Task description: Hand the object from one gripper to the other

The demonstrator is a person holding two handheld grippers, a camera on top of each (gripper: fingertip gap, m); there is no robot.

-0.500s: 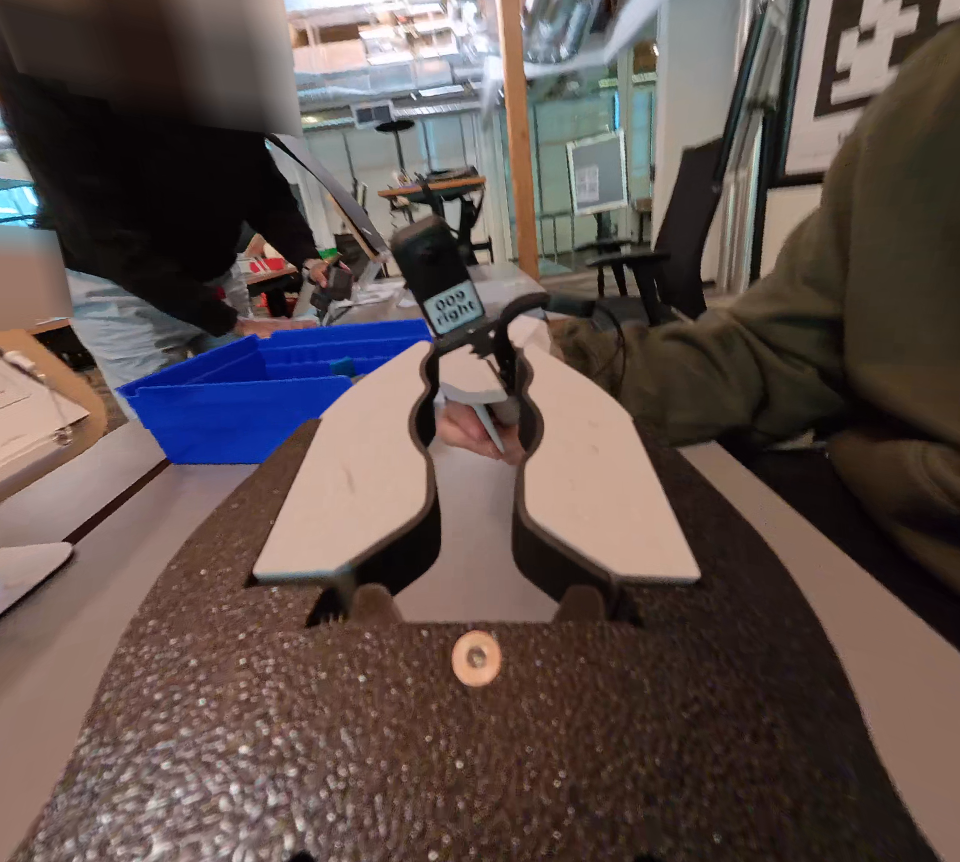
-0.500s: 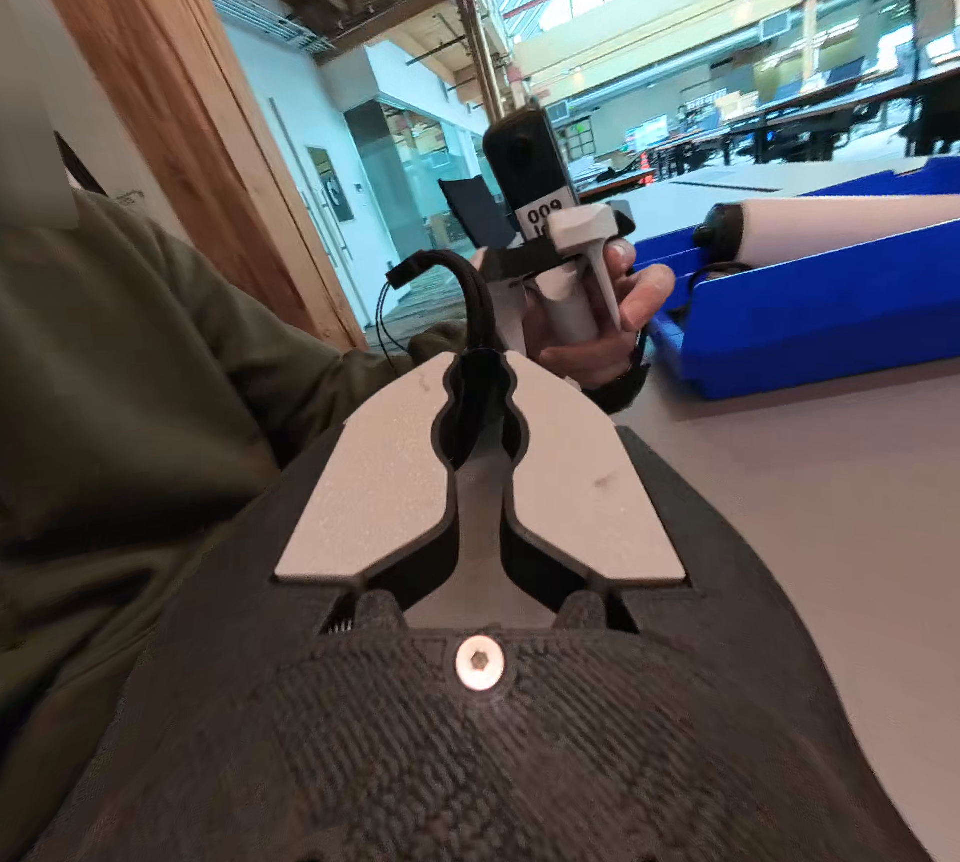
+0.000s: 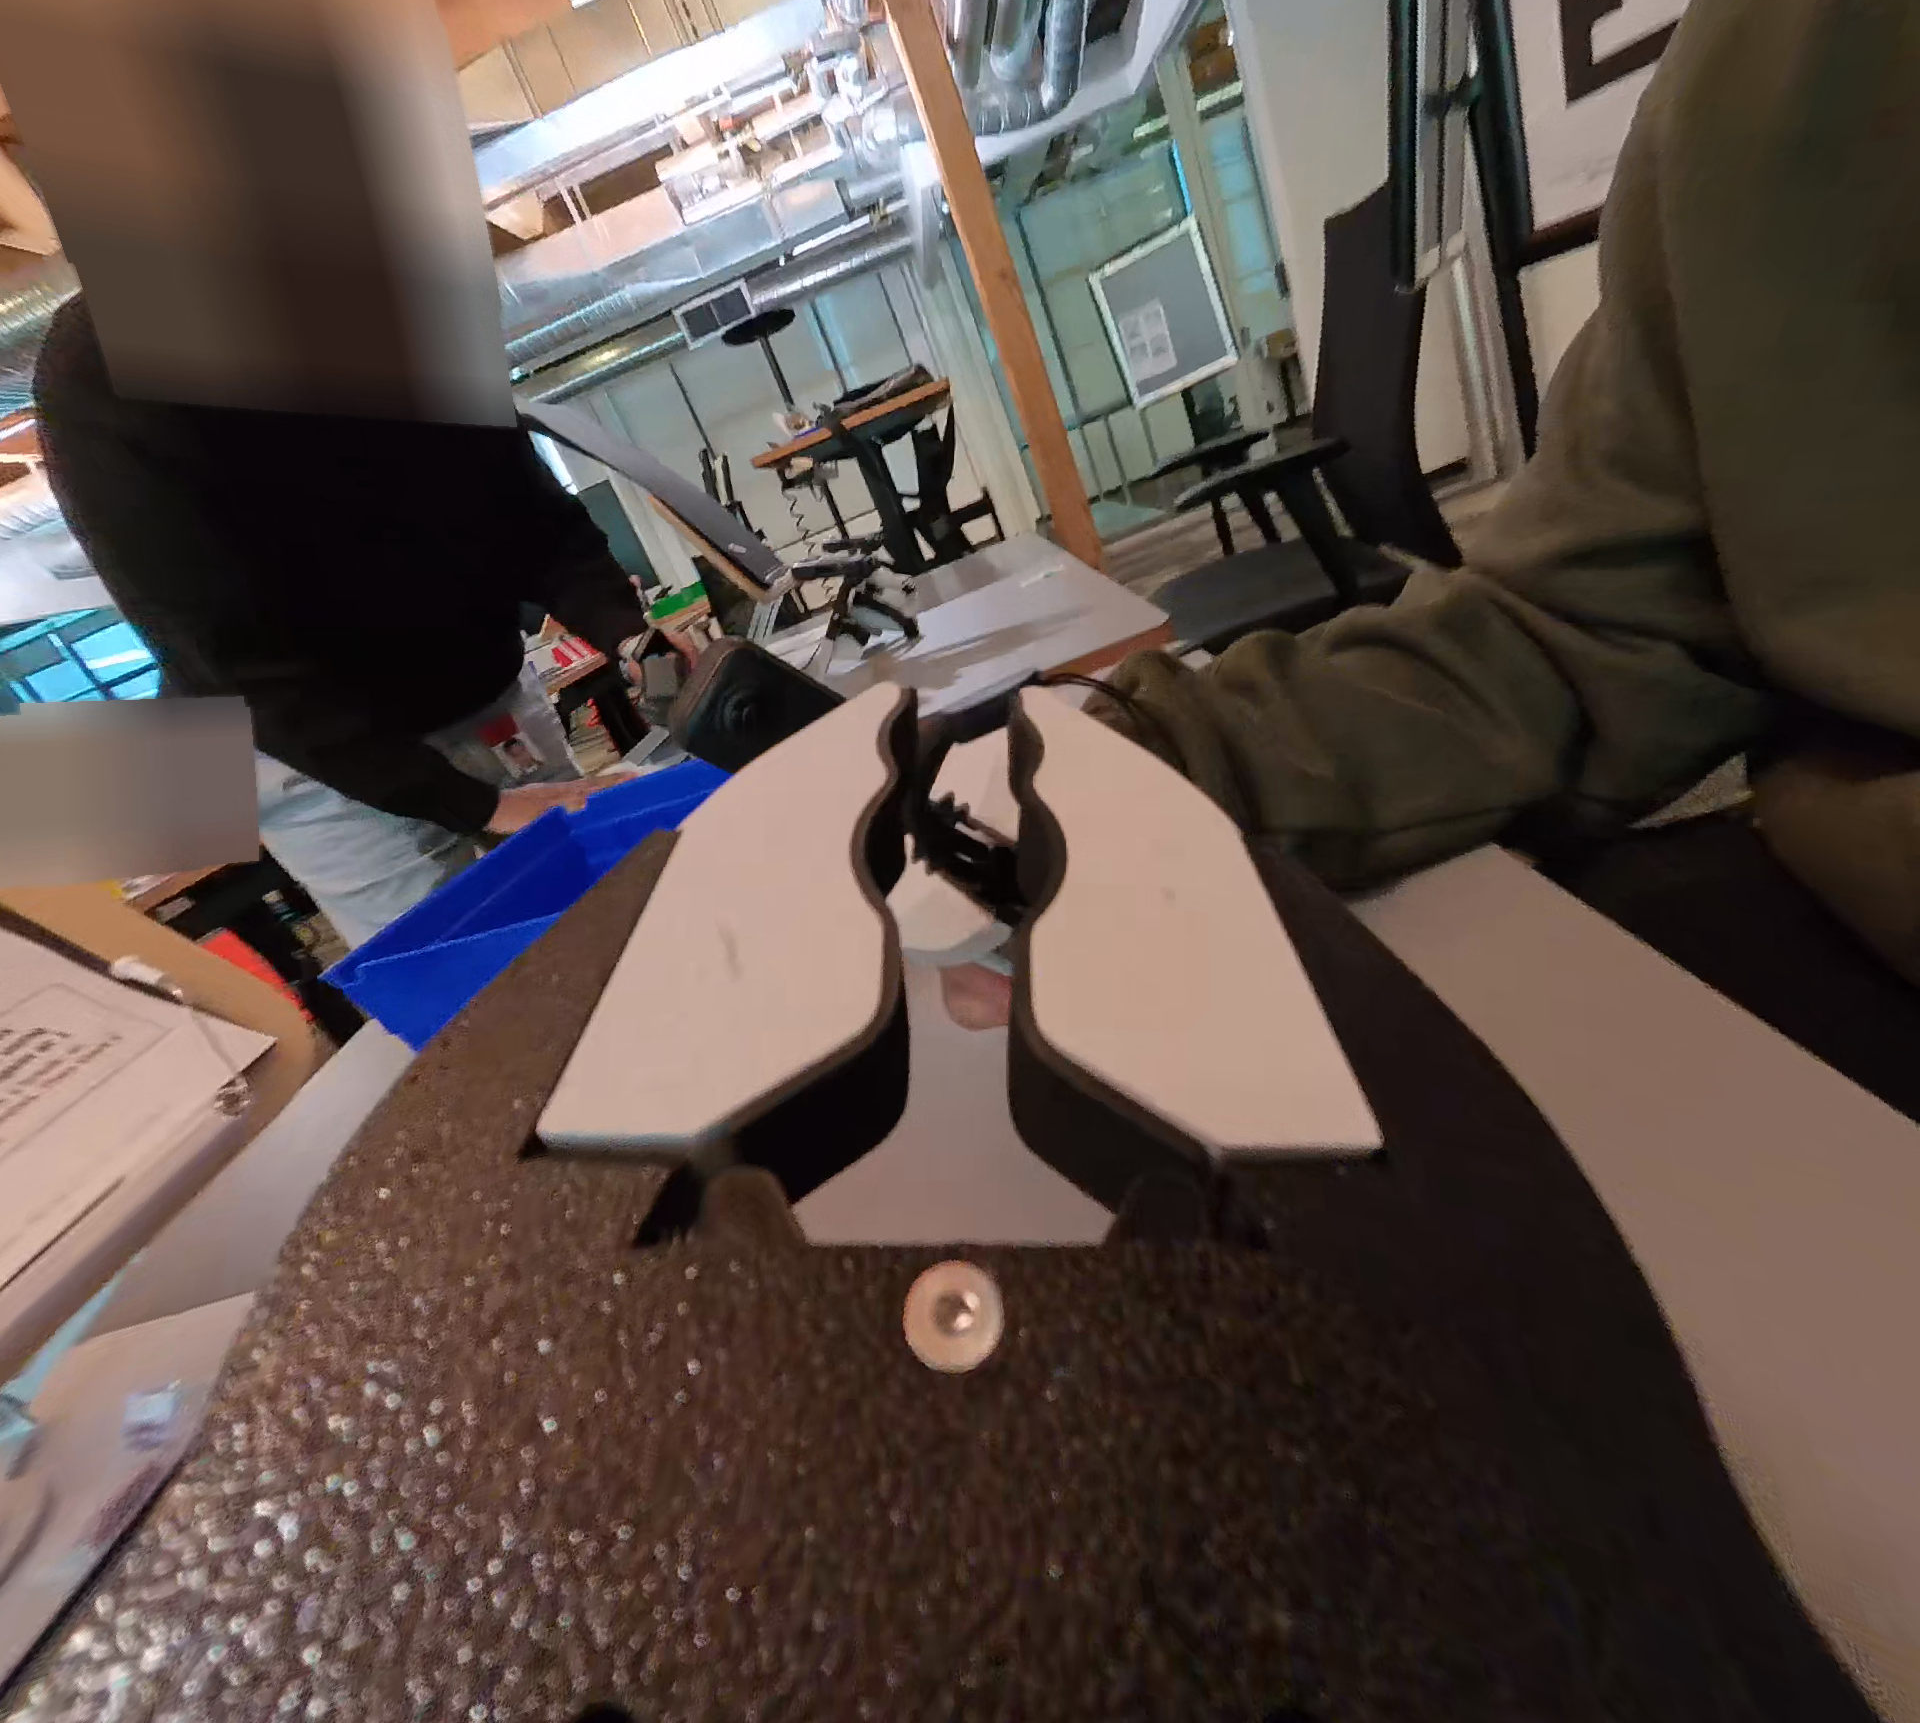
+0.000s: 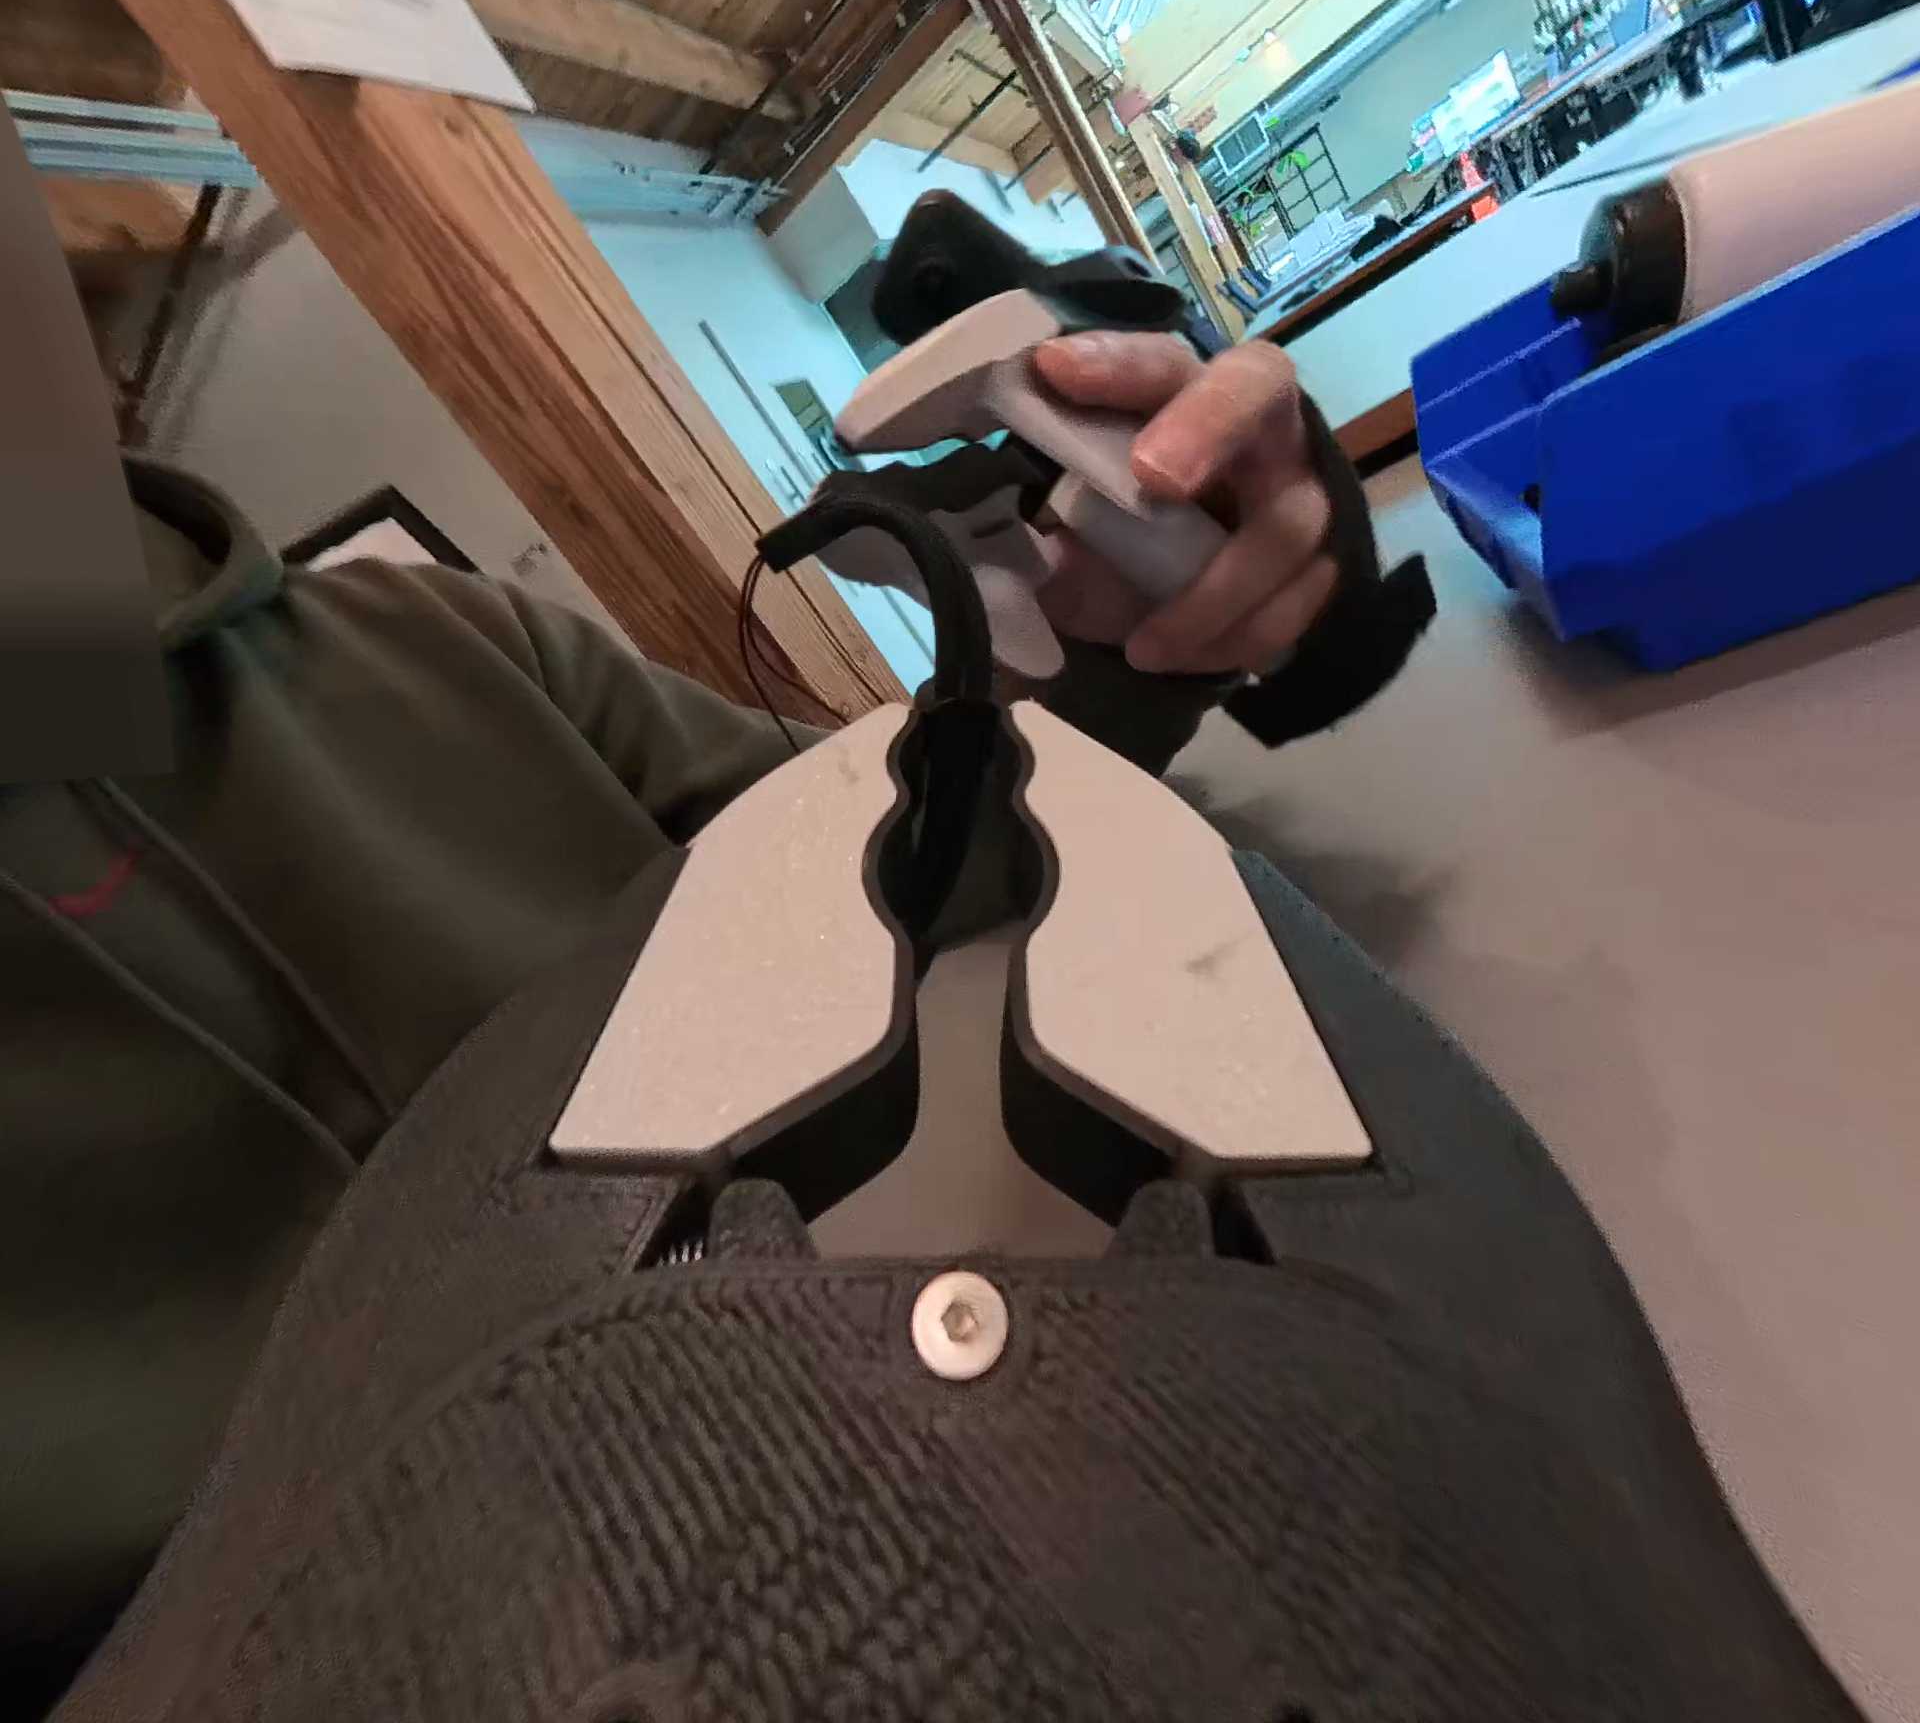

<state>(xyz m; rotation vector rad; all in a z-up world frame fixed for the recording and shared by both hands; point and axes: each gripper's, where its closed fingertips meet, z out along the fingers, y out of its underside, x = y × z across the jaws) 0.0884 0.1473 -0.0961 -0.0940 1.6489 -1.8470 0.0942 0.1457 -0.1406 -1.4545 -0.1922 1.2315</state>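
The left gripper (image 3: 961,738) shows a rough, speckled dark plastic body with a bright metal screw (image 3: 953,1315); its fingers (image 3: 748,935) carry smooth matt pale-grey plates edged in black. The right gripper (image 4: 961,728) has a ribbed, layered dark plastic shell and faintly grainy grey fingers (image 4: 1164,956); a black object (image 4: 961,800) with a matt, cord-like surface sits between them. The tabletop (image 4: 1558,842) is smooth matt grey; the bin (image 4: 1714,468) is glossy blue plastic; the post (image 4: 436,302) is grained wood; the sleeve (image 3: 1455,717) is soft olive cloth.
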